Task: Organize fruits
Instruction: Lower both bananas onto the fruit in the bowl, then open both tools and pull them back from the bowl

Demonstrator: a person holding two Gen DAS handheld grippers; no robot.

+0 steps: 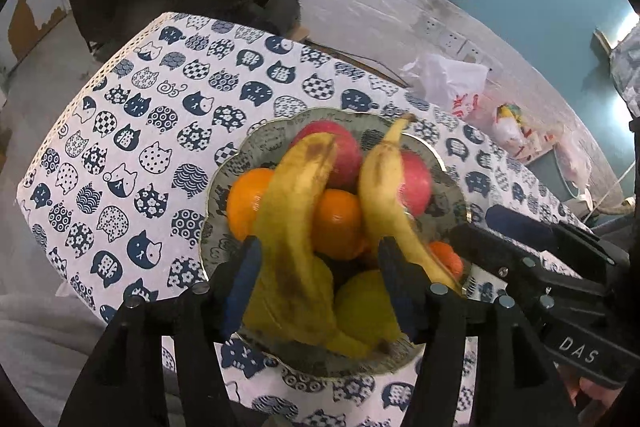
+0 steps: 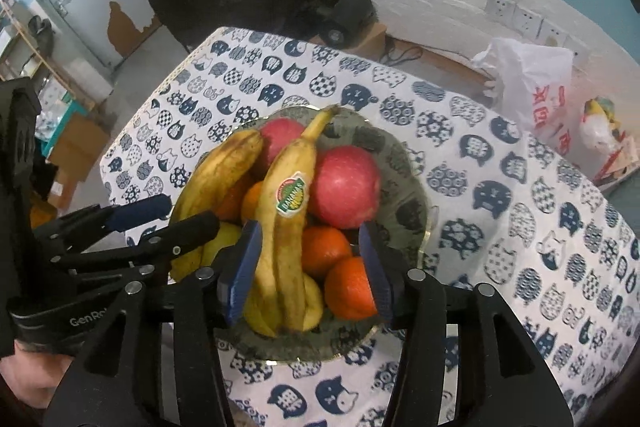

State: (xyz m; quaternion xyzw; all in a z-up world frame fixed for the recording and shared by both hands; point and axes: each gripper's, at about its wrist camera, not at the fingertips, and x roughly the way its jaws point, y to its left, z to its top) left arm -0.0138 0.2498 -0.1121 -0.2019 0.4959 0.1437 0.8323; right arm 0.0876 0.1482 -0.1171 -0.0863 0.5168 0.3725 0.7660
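Both grippers hover spread apart over the bowl [image 2: 404, 163], gripping nothing: left gripper [image 1: 316, 263] straddles the spotted banana [image 1: 296, 227], right gripper [image 2: 310, 263] straddles the stickered banana [image 2: 288, 227]. Fruit looks already gathered in the bowl at frame center, apples [image 2: 346, 187] and oranges [image 2: 326, 249] too; cloth [image 2: 500, 187] around it shows no loose fruit. Bananas run lengthwise bottom to top, stems toward upper frame.
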